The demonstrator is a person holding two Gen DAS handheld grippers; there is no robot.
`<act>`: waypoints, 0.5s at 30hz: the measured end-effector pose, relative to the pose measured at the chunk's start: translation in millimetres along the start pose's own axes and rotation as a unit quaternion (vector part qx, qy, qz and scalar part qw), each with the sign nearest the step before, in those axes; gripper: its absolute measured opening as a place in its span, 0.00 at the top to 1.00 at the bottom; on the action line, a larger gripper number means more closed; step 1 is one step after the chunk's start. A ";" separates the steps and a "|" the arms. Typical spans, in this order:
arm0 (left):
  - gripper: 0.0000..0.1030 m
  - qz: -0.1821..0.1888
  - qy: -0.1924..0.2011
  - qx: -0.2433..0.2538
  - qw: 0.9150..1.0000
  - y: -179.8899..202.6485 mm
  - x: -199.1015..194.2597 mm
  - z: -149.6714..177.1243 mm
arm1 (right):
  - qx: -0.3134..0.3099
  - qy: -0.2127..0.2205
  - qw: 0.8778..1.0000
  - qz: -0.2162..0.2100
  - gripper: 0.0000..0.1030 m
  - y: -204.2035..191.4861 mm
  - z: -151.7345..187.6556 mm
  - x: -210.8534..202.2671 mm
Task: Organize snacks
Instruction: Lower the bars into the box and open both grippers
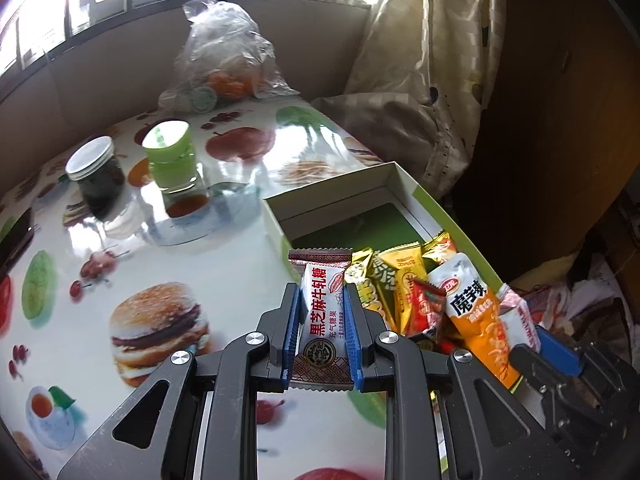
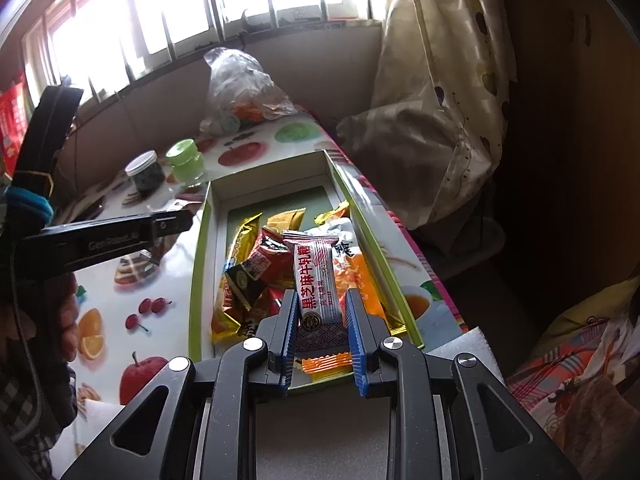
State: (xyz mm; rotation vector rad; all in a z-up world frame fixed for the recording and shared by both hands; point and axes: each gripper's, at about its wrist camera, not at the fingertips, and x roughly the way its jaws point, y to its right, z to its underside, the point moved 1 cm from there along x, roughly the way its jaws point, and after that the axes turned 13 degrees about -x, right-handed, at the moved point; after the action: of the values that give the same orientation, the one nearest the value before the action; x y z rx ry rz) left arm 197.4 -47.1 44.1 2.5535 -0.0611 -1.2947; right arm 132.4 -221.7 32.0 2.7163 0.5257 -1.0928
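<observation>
While both my tongs clamp sesame nougat bars (image 1: pixel 322 312) lengthwise, the box (image 2: pixel 202 248) lies right of my left gripper (image 1: pixel 322 332), directly beneath my right gripper (image 2: pixel 321 322).

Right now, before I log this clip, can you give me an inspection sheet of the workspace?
Surface: glossy fruit-print table.
Job's things: open box holding mixed snack packets.
Clutter: dark jar, green-lidded jar, plastic bag.
Grippers: left gripper jaws closed on a nougat bar beside the box; right gripper jaws closed on a second nougat bar over the box.
Cables: thin dark cord at far left, likely.
Surroundings: barred window, curtain.
</observation>
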 end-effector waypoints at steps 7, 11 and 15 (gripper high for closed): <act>0.78 0.003 -0.015 0.001 1.000 8.0 15.9 -2.9 | 0.004 -0.009 1.000 -0.004 0.79 2.0 0.1 13.0; 0.78 0.000 -0.014 0.003 1.000 11.4 20.9 -4.3 | 0.005 -0.011 1.000 -0.003 0.79 2.4 -0.4 19.2; 0.79 0.002 -0.022 -0.002 1.000 13.0 27.4 -6.4 | 0.005 -0.015 1.000 -0.004 0.78 1.6 -1.0 25.9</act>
State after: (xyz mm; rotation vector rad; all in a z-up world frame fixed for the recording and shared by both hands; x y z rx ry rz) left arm 220.1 -62.5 29.6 2.5199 -0.0717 -1.3492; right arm 151.0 -216.2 14.7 2.7034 0.5285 -1.1390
